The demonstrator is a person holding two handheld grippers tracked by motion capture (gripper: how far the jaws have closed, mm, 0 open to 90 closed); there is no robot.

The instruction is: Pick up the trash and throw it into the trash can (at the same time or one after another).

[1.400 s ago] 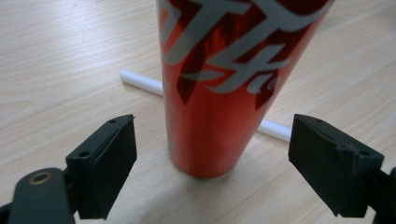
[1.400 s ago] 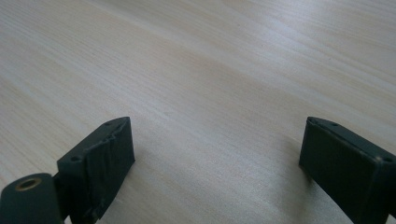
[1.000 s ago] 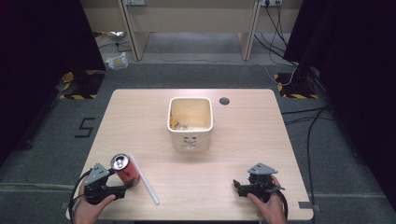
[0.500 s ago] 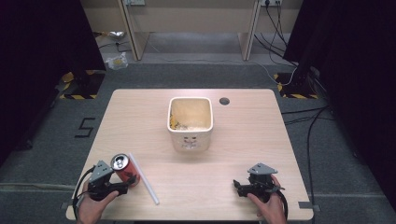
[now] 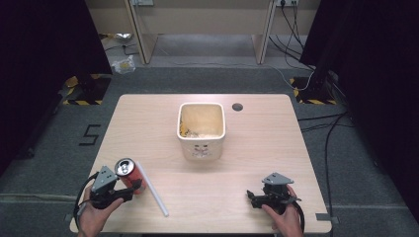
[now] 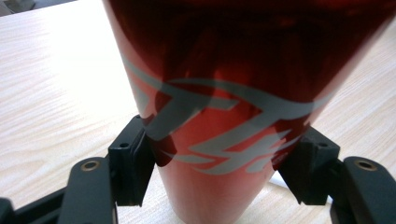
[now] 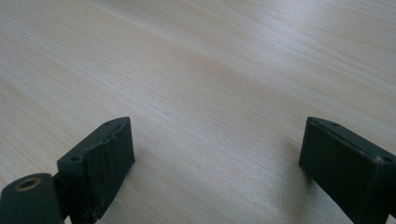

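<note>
Item 1, left gripper [image 5: 129,189]: I see it at the near left corner of the table [image 5: 276,148], held in the person's left hand [image 5: 94,217]. Its jaws have just been closing, with the red can [image 5: 127,174] between them. In the left gripper view both pads sit against the can's sides low on the body, so I read it as pinching the can [image 6: 224,116].

Item 2, red can: upright on the table, near the front left edge, silver top facing up in the high view. Glossy red body with grey-silver lettering across it, seen close in the left gripper view. No dent that I can make out.

Item 3, white straw [image 5: 151,189]: lies flat on the table just beside the can, to its right, running diagonally toward the near edge.

Item 4, right gripper [image 5: 253,196]: near the front right of the table, in the person's right hand [image 5: 286,219]. The right gripper view shows its 2 jaws spread wide over bare wood, nothing between them.

Item 5, cream square bin [image 5: 201,148]: centre of the table, well apart from both grippers, scraps inside.
</note>
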